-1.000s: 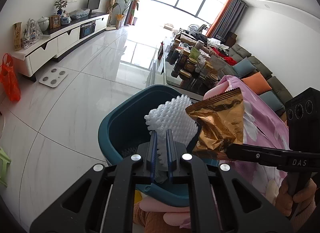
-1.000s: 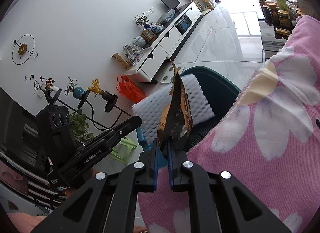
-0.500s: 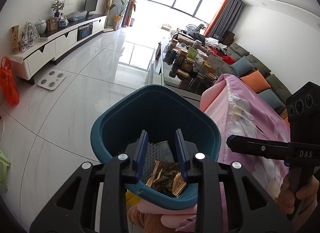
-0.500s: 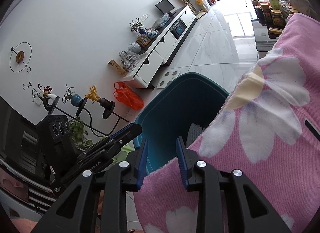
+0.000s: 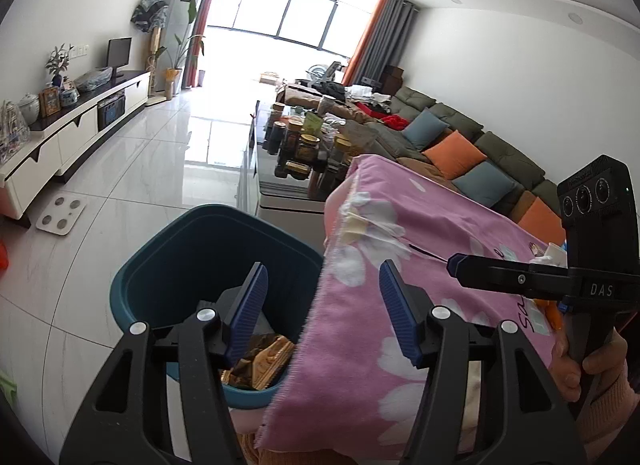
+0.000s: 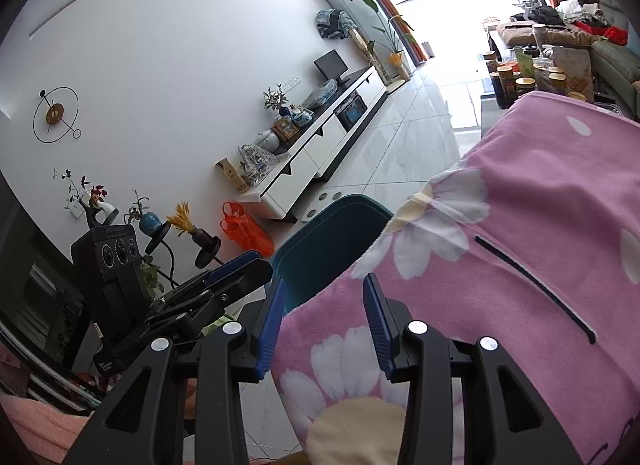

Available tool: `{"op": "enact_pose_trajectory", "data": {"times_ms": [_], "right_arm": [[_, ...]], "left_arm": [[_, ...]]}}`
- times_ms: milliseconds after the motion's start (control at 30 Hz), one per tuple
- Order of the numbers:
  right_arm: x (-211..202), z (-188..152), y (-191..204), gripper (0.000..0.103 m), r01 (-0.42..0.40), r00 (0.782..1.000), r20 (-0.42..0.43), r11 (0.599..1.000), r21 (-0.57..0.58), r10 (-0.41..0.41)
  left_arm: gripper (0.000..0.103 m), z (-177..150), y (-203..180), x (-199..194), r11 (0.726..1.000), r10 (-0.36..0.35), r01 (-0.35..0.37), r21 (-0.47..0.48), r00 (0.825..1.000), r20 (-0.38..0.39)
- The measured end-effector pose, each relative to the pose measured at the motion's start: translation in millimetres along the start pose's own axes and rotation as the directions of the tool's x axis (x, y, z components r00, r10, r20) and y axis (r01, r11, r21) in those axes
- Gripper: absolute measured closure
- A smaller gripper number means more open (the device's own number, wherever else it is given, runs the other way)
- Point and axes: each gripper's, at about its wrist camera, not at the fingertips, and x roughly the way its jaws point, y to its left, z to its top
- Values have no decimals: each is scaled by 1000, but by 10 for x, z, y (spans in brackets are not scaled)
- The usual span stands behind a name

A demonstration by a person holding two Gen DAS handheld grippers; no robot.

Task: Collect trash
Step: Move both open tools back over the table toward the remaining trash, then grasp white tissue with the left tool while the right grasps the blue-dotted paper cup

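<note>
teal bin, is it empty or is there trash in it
Not empty. The left wrist view shows a gold wrapper lying at the bottom of the teal bin; the rest of its floor is hidden.

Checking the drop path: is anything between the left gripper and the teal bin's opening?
Nothing visible blocks it. The left gripper, jaws opening and empty, sits above the teal plastic bin, where the gold foil wrapper lies. The pink flowered blanket overlaps only the bin's right rim, not the opening.
</note>
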Motion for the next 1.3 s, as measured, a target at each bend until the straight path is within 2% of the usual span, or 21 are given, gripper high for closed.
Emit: {"op": "enact_pose_trajectory", "data": {"times_ms": [167,333,467,633,833,900,933,967,1067,1300], "right_arm": [[-563,-160,-244,64,88,991,96,995,43,-92],[-1124,-379,-537,64,187,964,170,976,112,-204],[-1555,-559,-783,64,250,930,225,949,191,-290],[-2020,-755,-1024,64,316,875,285,909,272,-390],[-2360,-872,-1354,63,384,812,315,856,347,-492],[-2443,-889,-1480,60,398,797,316,842,365,-514],[-2467,-888,-1542,52,408,789,315,833,373,-528],[-2476,-885,-1602,48,418,784,310,827,377,-537],[-2474,-828,-1772,48,443,780,287,815,374,-556],[-2453,-711,-2042,48,441,812,243,830,340,-531]], "left_arm": [[43,-19,-512,132,990,-115,117,84,993,-30],[43,-81,-1027,345,963,-211,223,149,973,-89],[43,-112,-1434,503,935,-278,299,190,951,-133],[41,-135,-1931,727,895,-345,383,228,919,-190],[37,-147,-2465,1083,855,-393,455,247,881,-264],[36,-157,-2604,1196,848,-396,467,250,872,-287],[36,-162,-2667,1251,844,-400,475,249,867,-297],[36,-171,-2716,1292,842,-402,480,247,863,-306],[34,-186,-2875,1438,838,-403,491,238,851,-336],[34,-193,-3097,1760,844,-390,494,209,832,-394]]}}
